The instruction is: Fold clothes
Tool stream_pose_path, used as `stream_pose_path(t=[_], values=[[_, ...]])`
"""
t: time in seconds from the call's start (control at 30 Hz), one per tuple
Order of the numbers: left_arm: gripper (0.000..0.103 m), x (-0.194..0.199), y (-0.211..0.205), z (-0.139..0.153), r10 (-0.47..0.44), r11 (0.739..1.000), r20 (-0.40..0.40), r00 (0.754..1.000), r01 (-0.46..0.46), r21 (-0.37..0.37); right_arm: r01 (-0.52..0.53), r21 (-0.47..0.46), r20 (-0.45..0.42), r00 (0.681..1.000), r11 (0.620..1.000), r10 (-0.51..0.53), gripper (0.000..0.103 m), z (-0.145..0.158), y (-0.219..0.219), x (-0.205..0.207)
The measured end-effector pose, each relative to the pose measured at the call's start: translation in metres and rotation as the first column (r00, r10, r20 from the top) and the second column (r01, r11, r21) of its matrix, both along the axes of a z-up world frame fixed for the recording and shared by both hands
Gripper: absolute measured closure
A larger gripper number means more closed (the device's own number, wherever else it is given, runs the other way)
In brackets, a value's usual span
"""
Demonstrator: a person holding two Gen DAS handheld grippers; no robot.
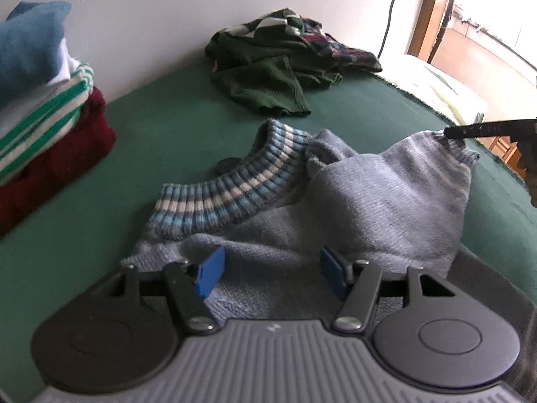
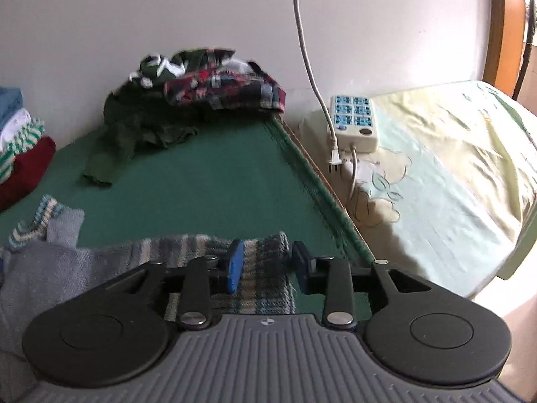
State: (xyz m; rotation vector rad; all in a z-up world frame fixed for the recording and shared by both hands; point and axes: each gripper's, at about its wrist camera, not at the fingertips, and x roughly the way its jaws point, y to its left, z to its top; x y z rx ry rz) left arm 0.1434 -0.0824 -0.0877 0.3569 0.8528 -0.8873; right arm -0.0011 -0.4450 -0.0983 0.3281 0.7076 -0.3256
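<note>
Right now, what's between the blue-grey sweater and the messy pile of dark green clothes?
Only bare green blanket. The right wrist view shows that open stretch between the blue-grey sweater and the messy pile of dark green clothes; the left wrist view shows the same gap.

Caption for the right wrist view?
Right tool open around the grey-blue sweater's striped hem on the green table, unfolded clothes behind.

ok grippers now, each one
left gripper: open over the sweater, holding nothing
right gripper: open, sweater cuff between the jaws
</note>
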Motion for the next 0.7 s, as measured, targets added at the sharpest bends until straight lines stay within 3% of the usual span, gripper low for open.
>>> stream_pose_path(t=[0.1, 0.2, 0.23, 0.3, 0.33, 0.4, 0.43, 0.57, 0.7], values=[[0.037, 0.004, 0.002, -0.004, 0.003, 1.0, -0.018, 1.0, -0.003, -0.011, -0.026, -0.005, 0.011, 1.0, 1.0, 0.026, 0.056, -0.002, 0.007, 0.002], [0.036, 0.004, 0.003, -0.006, 0.002, 1.0, -0.021, 1.0, -0.003, -0.028, -0.082, -0.12, -0.019, 0.997, 0.989, 0.081, 0.075, -0.004, 0.021, 0.007], [0.036, 0.004, 0.004, -0.007, -0.002, 0.999, -0.016, 1.0, 0.001, -0.032, -0.079, -0.13, -0.016, 0.997, 0.988, 0.077, 0.095, -0.003, 0.02, 0.008], [0.038, 0.004, 0.006, -0.007, -0.007, 0.999, -0.015, 1.0, 0.006, -0.042, -0.06, -0.121, -0.006, 0.998, 0.991, 0.06, 0.099, 0.001, 0.015, 0.008], [0.041, 0.005, 0.007, -0.006, -0.008, 0.999, -0.017, 1.0, 0.007, -0.046, -0.04, -0.106, 0.016, 0.999, 0.994, 0.042, 0.099, 0.004, 0.011, 0.006], [0.083, 0.004, 0.01, 0.0, -0.019, 0.998, -0.011, 1.0, 0.018, -0.058, -0.026, -0.099, 0.053, 0.998, 0.995, 0.031, 0.099, 0.012, 0.009, 0.003], [0.09, 0.004, 0.012, 0.003, -0.025, 0.998, -0.002, 1.0, 0.025, -0.06, -0.026, -0.089, 0.073, 0.997, 0.996, 0.033, 0.099, 0.017, 0.009, 0.002], [0.089, 0.007, 0.013, 0.011, -0.038, 0.998, 0.027, 0.999, 0.039, -0.048, -0.055, -0.003, 0.205, 0.977, 0.998, 0.054, 0.099, 0.047, 0.014, -0.008], [0.089, 0.013, 0.008, 0.004, -0.031, 0.999, 0.0, 1.0, 0.031, -0.034, -0.119, 0.077, 0.357, 0.93, 0.99, 0.084, 0.099, 0.085, 0.027, -0.021]])
